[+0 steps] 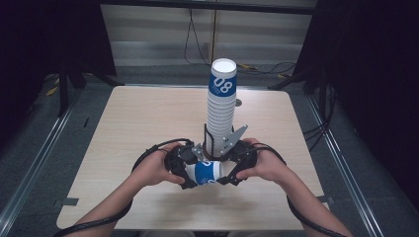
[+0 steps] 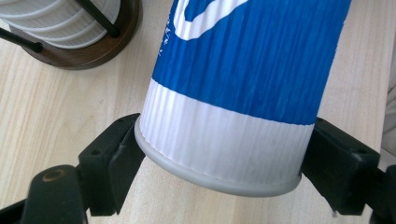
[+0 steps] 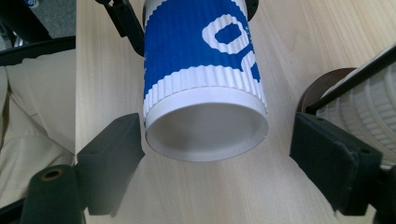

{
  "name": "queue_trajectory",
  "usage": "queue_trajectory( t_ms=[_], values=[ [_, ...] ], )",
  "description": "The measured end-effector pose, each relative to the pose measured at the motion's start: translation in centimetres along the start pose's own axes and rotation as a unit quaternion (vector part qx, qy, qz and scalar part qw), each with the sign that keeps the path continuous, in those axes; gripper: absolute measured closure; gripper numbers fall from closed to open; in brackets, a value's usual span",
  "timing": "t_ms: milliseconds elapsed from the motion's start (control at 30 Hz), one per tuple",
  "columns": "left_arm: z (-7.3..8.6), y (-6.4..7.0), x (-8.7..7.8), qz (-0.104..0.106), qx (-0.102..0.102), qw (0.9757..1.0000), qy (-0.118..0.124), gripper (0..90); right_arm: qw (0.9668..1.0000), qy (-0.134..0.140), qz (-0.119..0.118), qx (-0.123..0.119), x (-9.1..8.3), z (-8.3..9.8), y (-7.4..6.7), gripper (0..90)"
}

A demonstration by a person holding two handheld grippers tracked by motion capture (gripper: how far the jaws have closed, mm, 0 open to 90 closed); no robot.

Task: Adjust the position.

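Observation:
A blue-and-white ribbed paper cup (image 1: 206, 173) lies on its side between my two grippers, low over the table's front middle. My left gripper (image 1: 190, 174) is shut on the cup's base end; in the left gripper view both black jaws press on the cup (image 2: 243, 70) at its bottom rim, with the left gripper (image 2: 219, 158) straddling it. My right gripper (image 1: 227, 170) faces the cup's open mouth. In the right gripper view the cup (image 3: 196, 56) points its white rim at the camera, and the right gripper (image 3: 219, 154) stands open, its jaws apart from the rim on both sides.
A tall stack of the same cups (image 1: 221, 113) stands in a wire holder on a dark round base (image 2: 93, 51) just behind my hands. The pale wooden table (image 1: 148, 118) has free room to the left and right. Cables trail off the front edge.

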State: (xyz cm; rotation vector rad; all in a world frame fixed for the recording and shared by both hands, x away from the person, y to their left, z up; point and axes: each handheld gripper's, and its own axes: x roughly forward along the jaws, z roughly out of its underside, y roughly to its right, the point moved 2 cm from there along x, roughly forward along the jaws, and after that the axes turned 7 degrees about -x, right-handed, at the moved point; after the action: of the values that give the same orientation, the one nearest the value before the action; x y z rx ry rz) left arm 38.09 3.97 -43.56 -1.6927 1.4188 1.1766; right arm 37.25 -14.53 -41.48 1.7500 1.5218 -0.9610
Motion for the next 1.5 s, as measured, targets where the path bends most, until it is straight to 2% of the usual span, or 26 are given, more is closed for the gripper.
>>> queue_trajectory(
  t_ms=[67, 300, 500, 700, 1033, 1233, 1333, 1500],
  values=[
    [0.0, 0.1, 0.0, 0.001, -0.005, 1.0, 0.003, 18.1, 1.0, -0.002, -0.003, -0.002, 0.0, -0.1, 0.0, 16.7],
    [-0.1, 0.0, -0.1, 0.001, 0.004, 1.0, -0.002, 18.1, 1.0, -0.003, -0.008, 0.003, 0.0, -0.3, 0.0, 16.9],
    [-0.4, 0.1, -0.1, 0.001, 0.001, 1.0, -0.003, 18.1, 0.9999, -0.008, -0.011, 0.005, 0.1, -0.2, 0.2, 17.2],
    [-0.6, 0.1, -0.1, 0.004, 0.003, 1.0, -0.005, 18.1, 0.9999, -0.003, -0.014, 0.002, 0.2, -0.3, 0.2, 17.2],
    [-1.0, 0.3, 0.2, 0.013, 0.003, 0.9999, -0.01, 18.1, 0.9998, -0.01, -0.018, -0.003, 0.7, -0.5, 0.1, 17.3],
    [-1.2, 0.2, 0.2, 0.02, -0.004, 0.9998, -0.005, 18.0, 0.9995, -0.014, -0.023, -0.015, 1.2, -0.7, 0.0, 20.9],
    [-1.2, 0.1, 0.1, 0.021, -0.003, 0.9998, -0.003, 18.0, 0.9993, -0.013, -0.026, -0.026, 1.4, -0.7, -0.1, 26.1],
    [-1.1, 0.0, -0.2, 0.023, -0.004, 0.9997, 0.0, 18.0, 0.9994, -0.012, -0.019, -0.025, 1.4, -0.6, -0.2, 26.7]
  ],
)
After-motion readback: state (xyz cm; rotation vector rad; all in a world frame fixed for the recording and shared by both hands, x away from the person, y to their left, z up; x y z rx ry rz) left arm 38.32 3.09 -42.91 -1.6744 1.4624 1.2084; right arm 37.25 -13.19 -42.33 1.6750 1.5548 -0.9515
